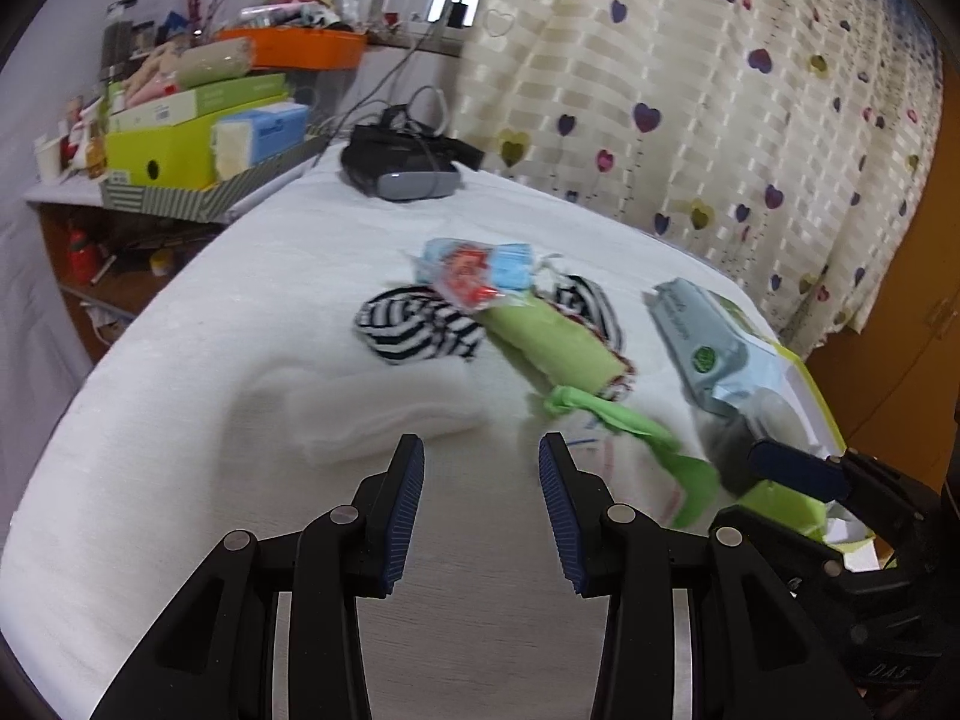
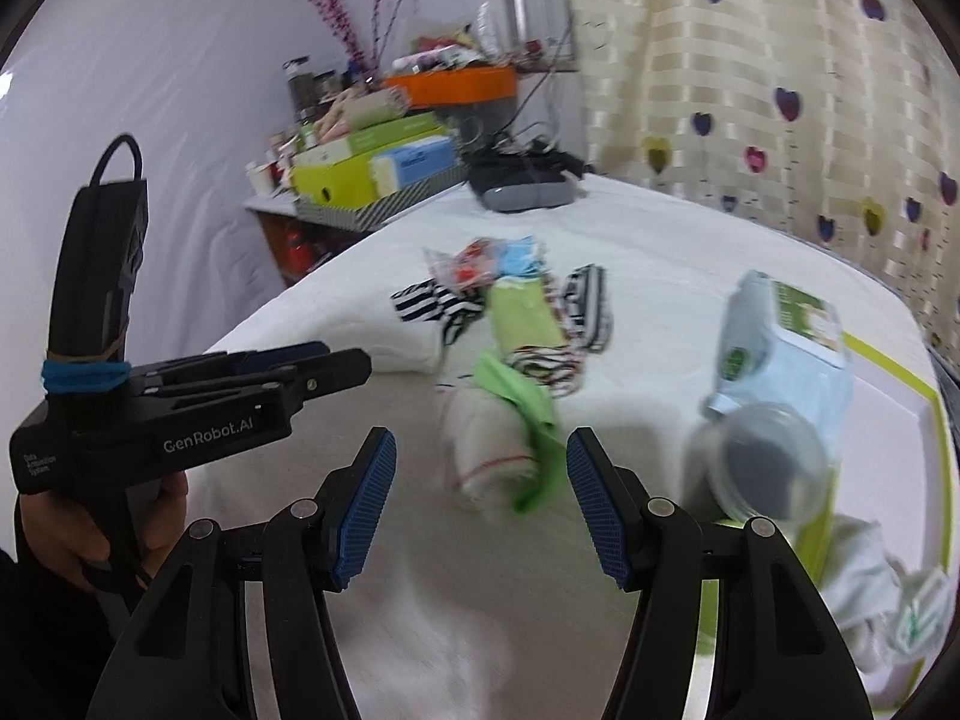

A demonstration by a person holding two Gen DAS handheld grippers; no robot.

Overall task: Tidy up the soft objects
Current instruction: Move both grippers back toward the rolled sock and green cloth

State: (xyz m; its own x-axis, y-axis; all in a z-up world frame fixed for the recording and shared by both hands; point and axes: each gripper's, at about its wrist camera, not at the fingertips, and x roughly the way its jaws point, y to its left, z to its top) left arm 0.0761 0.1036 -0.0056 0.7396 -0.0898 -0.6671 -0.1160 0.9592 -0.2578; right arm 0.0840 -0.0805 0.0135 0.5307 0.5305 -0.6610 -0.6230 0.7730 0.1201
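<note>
Both grippers hang with jaws apart, holding nothing: left gripper [image 1: 481,501] faces bare sheet beside a folded white cloth [image 1: 384,414]; right gripper [image 2: 481,504] sits nearer the rolled white-and-green cloth [image 2: 498,450] (blurred), just ahead, its long axis running away from the jaws.

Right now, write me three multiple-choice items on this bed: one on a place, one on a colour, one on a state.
1. Where does the headset lie?
A. far end of the bed
B. on the floor
C. inside the orange tray

2. What colour is the rolled cloth amid the striped clothes?
A. red
B. green
C. black

3. How do the right gripper fingers stand?
A. shut on a sock
C. shut, empty
B. apart, holding nothing

Answers: 1 A, it rests by the curtain end; 2 B, light green; 3 B, only bedding shows between them.
</note>
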